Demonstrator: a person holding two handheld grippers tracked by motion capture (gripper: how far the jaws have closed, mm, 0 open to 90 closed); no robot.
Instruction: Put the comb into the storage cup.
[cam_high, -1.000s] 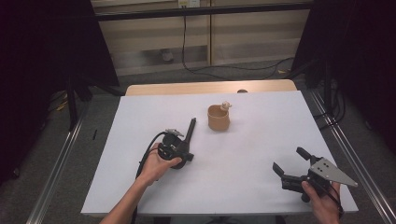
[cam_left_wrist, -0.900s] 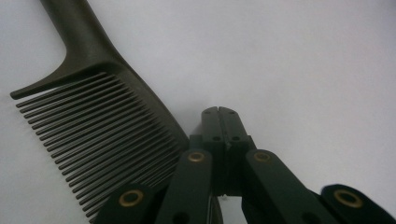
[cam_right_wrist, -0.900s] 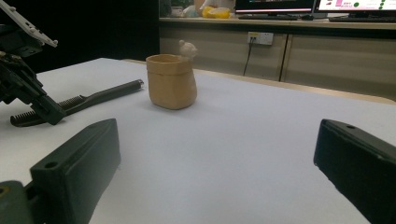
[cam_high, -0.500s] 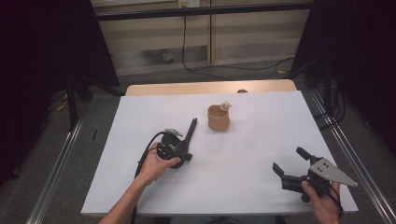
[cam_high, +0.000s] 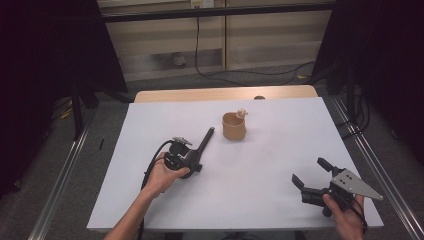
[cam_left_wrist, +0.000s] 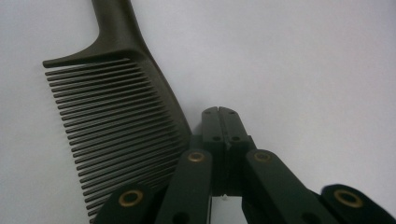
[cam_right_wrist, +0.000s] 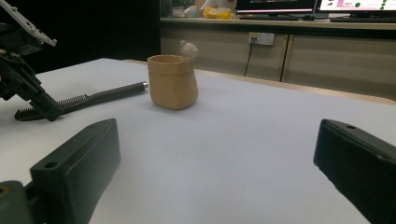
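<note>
1. The left gripper (cam_high: 192, 159) sits low on the white table top (cam_high: 280, 150), held in the person's left hand (cam_high: 161, 176). The forearm comes in from the bottom edge, and the gripper points up and away toward the far side.
2. Its jaws are pressed tight together with nothing between them.
3. The long dark plastic comb (cam_left_wrist: 116, 112) lies flat on the table, just beside those jaws. Its thin handle points at the small tan clay cup (cam_high: 233, 126).
4. The right gripper (cam_high: 312, 176) is near the front right corner, held in the person's right hand (cam_high: 345, 212).
5. Its jaws are spread wide and hold nothing.
6. The cup stands upright near the middle of the far side, well apart from the right gripper.
7. A big bare patch of table lies between the two grippers.
</note>
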